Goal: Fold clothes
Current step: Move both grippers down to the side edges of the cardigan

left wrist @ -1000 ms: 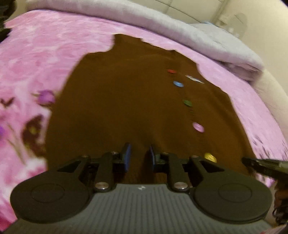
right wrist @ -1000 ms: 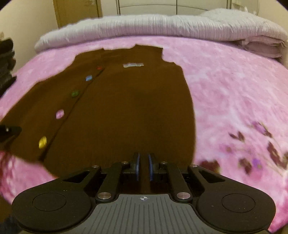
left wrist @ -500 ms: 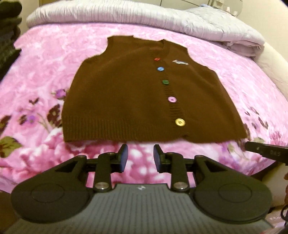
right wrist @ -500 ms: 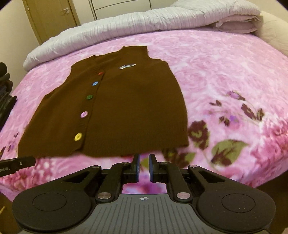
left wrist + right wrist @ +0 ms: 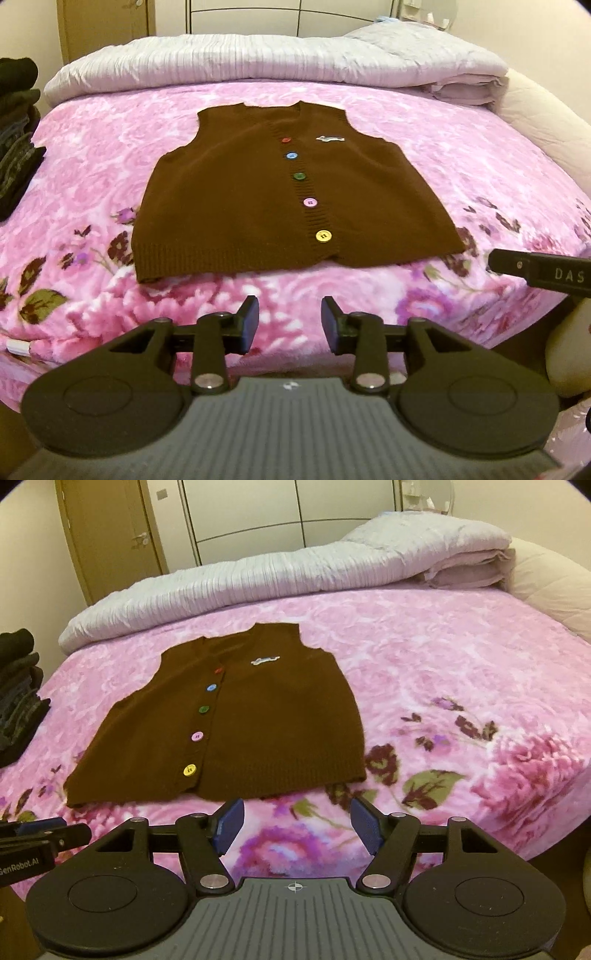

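A brown knit vest (image 5: 258, 199) (image 5: 266, 723) lies flat and face up on the pink flowered bedspread, hem toward me, with a row of coloured buttons (image 5: 310, 202) down its front. My left gripper (image 5: 290, 323) hangs open just short of the hem, over the near edge of the bed, holding nothing. My right gripper (image 5: 295, 823) is open wider, also below the hem near the vest's right corner, empty. Each gripper's side shows at the edge of the other's view.
A folded lilac quilt (image 5: 258, 55) lies across the far end of the pink bedspread (image 5: 480, 686). A stack of dark folded clothes (image 5: 16, 133) sits at the left edge. A cream padded bed frame (image 5: 550, 579) runs along the right. A door and wardrobe stand behind.
Both grippers have pulled back from over the vest to beyond its hem and the bed's near edge. Both have opened; the right one was nearly shut before. The vest now lies spread flat.
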A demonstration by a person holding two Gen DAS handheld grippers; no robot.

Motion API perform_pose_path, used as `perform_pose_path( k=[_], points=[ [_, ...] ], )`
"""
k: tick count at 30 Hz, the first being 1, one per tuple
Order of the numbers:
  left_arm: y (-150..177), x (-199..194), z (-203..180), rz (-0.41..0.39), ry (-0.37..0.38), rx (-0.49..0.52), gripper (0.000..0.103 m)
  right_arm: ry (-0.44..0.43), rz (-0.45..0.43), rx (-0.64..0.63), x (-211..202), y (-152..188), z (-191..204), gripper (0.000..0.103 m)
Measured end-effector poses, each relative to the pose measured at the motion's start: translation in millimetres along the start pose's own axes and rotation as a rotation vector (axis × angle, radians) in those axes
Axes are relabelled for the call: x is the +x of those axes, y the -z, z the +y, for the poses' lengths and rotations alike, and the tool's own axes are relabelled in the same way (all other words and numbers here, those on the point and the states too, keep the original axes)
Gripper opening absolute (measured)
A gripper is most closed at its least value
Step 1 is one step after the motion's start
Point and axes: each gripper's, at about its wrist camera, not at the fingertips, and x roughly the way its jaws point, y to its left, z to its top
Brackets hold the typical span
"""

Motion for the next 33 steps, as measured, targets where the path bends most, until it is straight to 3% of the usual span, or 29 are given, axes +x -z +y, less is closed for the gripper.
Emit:
perform_pose_path(
  k=[12, 19, 23, 29, 32, 33],
  points=[
    [6, -8, 7, -0.014, 0.036, 0.002, 0.033, -0.021, -0.028, -0.001, -13, 8, 7, 0.067],
    [4, 20, 33, 0.007, 0.106, -0.044, 0.033, -0.093, -0.021, -0.012, 42, -10, -3, 0.067],
    [-13, 54, 56, -0.002, 0.125, -0.074, 0.032, -0.134, -0.018, -0.018, 74, -19, -8, 0.067],
    [-65, 145, 88, -0.054, 0.14, -0.109, 0.027, -0.209, 0.008, -0.005, 135, -46, -19, 0.067],
    [-98, 180, 95, -0.054, 0.153, -0.13, 0.023, -0.259, 0.041, 0.021, 178, -70, -28, 0.046],
    [-108, 188, 96, -0.05, 0.154, -0.137, 0.022, -0.276, 0.052, 0.03, 192, -79, -30, 0.045]
  ],
)
